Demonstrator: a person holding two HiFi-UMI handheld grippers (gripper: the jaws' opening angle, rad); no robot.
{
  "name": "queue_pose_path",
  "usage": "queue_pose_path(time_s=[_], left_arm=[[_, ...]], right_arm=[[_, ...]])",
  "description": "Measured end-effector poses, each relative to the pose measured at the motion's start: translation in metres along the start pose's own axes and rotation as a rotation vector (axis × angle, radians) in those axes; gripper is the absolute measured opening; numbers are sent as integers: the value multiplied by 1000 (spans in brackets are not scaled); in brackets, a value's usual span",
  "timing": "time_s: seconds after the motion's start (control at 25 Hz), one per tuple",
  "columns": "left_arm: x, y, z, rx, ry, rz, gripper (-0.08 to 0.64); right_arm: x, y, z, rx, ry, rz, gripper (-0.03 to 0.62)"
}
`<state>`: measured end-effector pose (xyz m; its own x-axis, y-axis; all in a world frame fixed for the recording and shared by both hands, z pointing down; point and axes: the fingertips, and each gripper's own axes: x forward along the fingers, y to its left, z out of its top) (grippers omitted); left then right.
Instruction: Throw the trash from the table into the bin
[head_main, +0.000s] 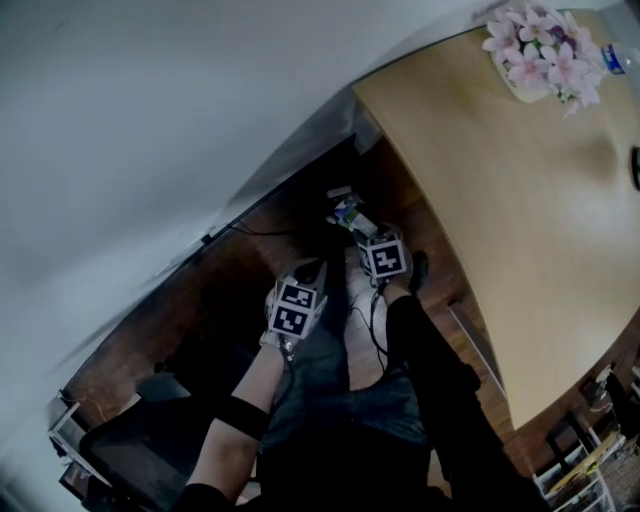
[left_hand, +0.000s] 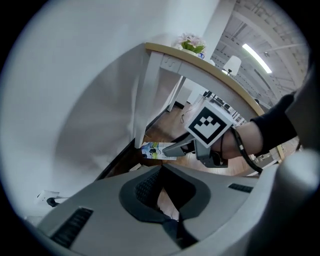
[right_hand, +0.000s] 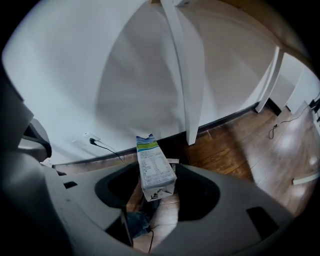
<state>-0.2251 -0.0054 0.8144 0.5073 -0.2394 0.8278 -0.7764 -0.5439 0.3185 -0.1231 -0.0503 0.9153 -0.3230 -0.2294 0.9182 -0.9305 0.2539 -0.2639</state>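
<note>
Both my arms hang low beside the table (head_main: 520, 200), each hand tipped steeply down toward the wooden floor (right_hand: 240, 145). My right tongs (right_hand: 156, 176) stand partly open, pads clamped on the sides of the milk carton (right_hand: 152, 162), which sticks out past the tips near the white table leg (right_hand: 185, 75). My left tongs (left_hand: 161, 170) are closed tip to tip and hold nothing.
</note>
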Motion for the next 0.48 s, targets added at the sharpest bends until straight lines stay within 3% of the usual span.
queue_pose_path(time_s=[0.16, 0.2, 0.24, 0.48], left_arm=[[3, 7, -10, -29, 3, 12, 5], [3, 8, -12, -35, 4, 12, 5], [3, 10, -13, -38, 4, 12, 5], [6, 9, -13, -40, 6, 12, 5]], right_arm=[[28, 15, 5, 9, 11, 55, 249], [33, 20, 6, 9, 20, 69, 317], [37, 24, 6, 5, 31, 77, 345], [35, 34, 3, 5, 45, 106, 346]])
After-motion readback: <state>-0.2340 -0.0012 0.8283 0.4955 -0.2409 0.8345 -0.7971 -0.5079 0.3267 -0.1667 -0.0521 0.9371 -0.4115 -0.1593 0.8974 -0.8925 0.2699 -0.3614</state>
